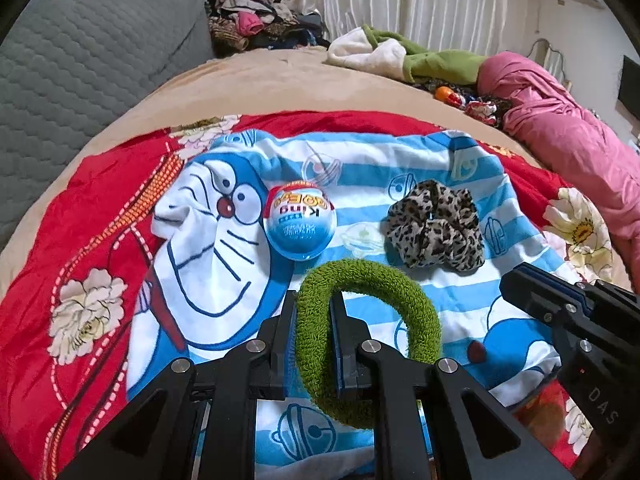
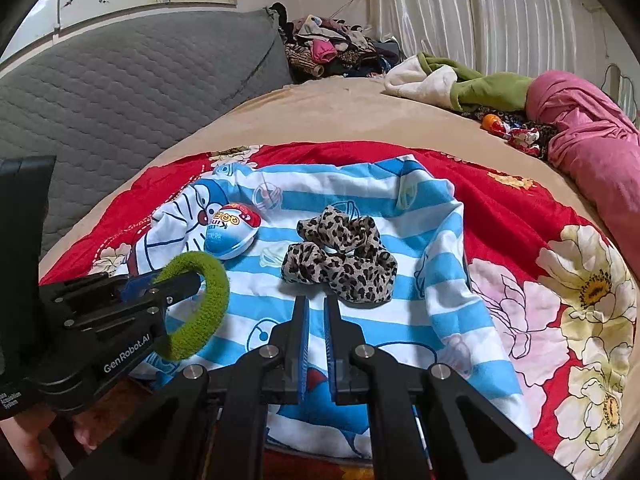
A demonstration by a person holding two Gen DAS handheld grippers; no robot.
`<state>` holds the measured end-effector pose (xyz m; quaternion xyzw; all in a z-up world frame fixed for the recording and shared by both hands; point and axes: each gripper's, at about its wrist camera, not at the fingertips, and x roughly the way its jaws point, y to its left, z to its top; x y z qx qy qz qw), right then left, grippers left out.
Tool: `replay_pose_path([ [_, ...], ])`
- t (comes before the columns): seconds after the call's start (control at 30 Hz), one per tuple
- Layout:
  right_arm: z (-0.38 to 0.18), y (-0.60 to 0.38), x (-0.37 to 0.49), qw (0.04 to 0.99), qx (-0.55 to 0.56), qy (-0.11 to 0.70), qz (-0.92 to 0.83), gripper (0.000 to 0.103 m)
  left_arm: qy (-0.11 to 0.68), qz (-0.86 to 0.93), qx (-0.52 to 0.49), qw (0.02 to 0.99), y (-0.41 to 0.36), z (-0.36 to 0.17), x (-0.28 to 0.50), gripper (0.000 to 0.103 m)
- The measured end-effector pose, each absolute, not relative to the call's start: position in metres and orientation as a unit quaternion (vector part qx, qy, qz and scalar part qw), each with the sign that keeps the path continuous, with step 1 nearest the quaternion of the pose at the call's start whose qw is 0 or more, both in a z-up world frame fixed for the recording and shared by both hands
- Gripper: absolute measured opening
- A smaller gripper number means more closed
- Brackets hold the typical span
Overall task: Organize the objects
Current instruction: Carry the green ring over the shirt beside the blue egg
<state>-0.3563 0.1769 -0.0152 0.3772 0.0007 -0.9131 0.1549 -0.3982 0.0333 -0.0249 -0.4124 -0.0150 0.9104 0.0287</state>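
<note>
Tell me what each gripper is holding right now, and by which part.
The left gripper pinches the green hair tie across one side of its loop, one finger inside the ring. The right gripper holds nothing.

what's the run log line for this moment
left gripper: shut on green hair tie | right gripper: empty, near leopard scrunchie | toy egg: on cloth

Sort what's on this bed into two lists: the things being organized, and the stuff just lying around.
In the job:
green hair tie, clamped in the left hand-held gripper
leopard scrunchie
toy egg
Doraemon towel under them

Lying about:
pink blanket
green and white fleece
clothes pile
grey headboard
</note>
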Motion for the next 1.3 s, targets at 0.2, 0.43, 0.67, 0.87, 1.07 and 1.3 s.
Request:
replay_pose_path([
  [0.2, -0.022, 0.173, -0.360, 0.157, 0.383, 0.004, -0.910, 0.008, -0.015, 0.908, -0.418, 0.030, 0.033, -0.031, -0.400, 0.015],
  [0.43, -0.027, 0.171, -0.361, 0.157, 0.387, 0.007, -0.909, 0.008, -0.018, 0.906, -0.422, 0.028, 0.031, -0.035, -0.403, 0.015],
  [0.67, -0.029, 0.170, -0.361, 0.159, 0.388, 0.008, -0.908, 0.008, -0.018, 0.902, -0.430, 0.028, 0.031, -0.038, -0.405, 0.015],
  [0.87, -0.030, 0.170, -0.361, 0.157, 0.391, 0.010, -0.907, 0.008, -0.017, 0.899, -0.437, 0.024, 0.030, -0.041, -0.405, 0.015],
  [1.07, -0.030, 0.170, -0.360, 0.159, 0.392, 0.010, -0.906, 0.008, -0.013, 0.897, -0.441, 0.023, 0.032, -0.044, -0.405, 0.018],
  [1.3, -0.028, 0.171, -0.357, 0.159, 0.392, 0.011, -0.906, 0.008, -0.021, 0.896, -0.444, 0.017, 0.028, -0.043, -0.405, 0.021],
])
